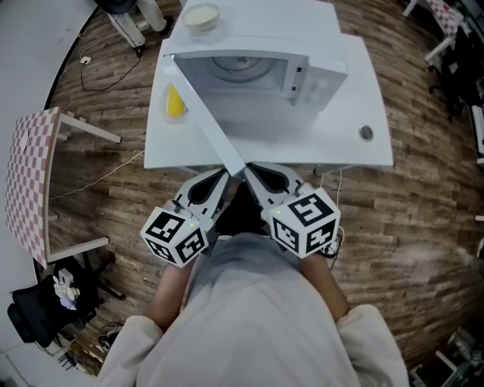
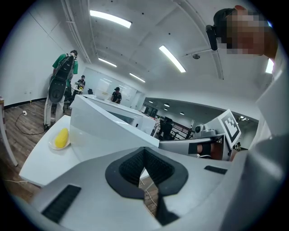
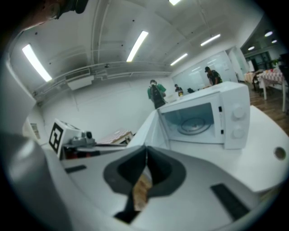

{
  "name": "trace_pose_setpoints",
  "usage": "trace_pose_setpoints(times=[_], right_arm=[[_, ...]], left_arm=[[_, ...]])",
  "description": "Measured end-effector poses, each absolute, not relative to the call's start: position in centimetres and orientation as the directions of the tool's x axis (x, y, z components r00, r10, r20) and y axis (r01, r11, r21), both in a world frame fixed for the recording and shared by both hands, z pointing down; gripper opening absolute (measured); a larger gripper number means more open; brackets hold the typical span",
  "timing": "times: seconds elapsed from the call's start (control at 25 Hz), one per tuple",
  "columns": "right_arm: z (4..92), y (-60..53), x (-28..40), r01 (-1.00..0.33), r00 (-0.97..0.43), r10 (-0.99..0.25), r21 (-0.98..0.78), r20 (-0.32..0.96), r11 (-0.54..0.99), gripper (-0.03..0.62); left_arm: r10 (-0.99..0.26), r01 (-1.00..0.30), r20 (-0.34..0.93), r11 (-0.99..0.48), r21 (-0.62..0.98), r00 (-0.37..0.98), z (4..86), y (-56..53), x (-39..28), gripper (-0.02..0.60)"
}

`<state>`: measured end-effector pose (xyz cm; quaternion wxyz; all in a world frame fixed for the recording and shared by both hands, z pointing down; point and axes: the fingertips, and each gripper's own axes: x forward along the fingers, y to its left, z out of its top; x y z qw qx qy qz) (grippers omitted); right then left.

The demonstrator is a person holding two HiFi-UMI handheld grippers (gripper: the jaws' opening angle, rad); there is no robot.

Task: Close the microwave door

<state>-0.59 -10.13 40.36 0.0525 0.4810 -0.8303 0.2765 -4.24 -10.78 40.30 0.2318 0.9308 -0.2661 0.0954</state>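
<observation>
Door (image 1: 203, 113) hangs open; left gripper (image 1: 224, 177) and right gripper (image 1: 249, 171), jaws together and empty, should push its near edge steadily right.

Your microwave (image 1: 257, 72), its door (image 1: 203, 113) and the table (image 1: 370, 106) are all white. You have a yellow item (image 1: 175, 102) and a pale cream bowl (image 1: 201, 17) there. Your left gripper (image 1: 218, 181) and right gripper (image 1: 261, 180) are light grey with black pads, and their cubes (image 1: 175, 234) carry black-and-white square markers. The floor (image 1: 423, 219) is brown wood in short staggered planks, and the cloth (image 1: 30, 181) at your left is pink-and-white check
</observation>
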Motion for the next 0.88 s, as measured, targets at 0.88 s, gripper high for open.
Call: trace_pose_setpoints(times=[0.88], right_arm=[[40.7, -11.3, 2.6, -0.862, -0.457, -0.809, -0.41, 0.369, 0.299, 0.023]], left_arm=[[-0.357, -0.45, 0.284, -0.79, 0.417, 0.89, 40.5, -13.1, -0.3, 0.014]])
